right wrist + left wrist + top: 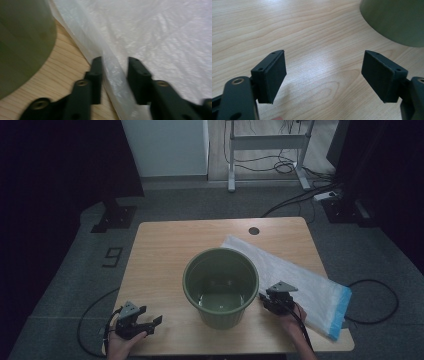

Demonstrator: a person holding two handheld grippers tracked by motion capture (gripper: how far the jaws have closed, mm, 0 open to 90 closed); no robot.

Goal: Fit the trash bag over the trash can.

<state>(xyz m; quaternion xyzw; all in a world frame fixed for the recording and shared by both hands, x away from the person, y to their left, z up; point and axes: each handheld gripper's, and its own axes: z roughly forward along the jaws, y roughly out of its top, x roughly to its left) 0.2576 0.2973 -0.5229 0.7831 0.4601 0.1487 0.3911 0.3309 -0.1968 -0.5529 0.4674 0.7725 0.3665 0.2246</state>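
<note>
The right claw (114, 75) has its two black jaws narrowed around the near-left edge of the flat white translucent plastic bag with a blue band at one end (320, 287); in the right gripper view a fold of the film stands between the jaws, but there is a slight gap on either side, so I cannot tell whether the pads truly pinch it yet. That claw (264, 297) sits just right of the round olive-green plastic bucket (221, 287), which stands upright and empty in the middle of the light wooden table (160, 255). The bag lies flat and unopened to the right of the bucket, running from behind its far rim out to the near right corner of the table, blue end nearest that corner. The left claw (324, 75) rests wide apart with nothing between its jaws, low over bare wood at the near left (150, 322), well apart from the bucket and the bag. Judged from this, the work looks barely begun: the bag seems meant to line the bucket, and only the first pick-up at its edge is under way. Lifting it, opening its mouth, lowering it in and folding it over the rim all appear left to do.
</note>
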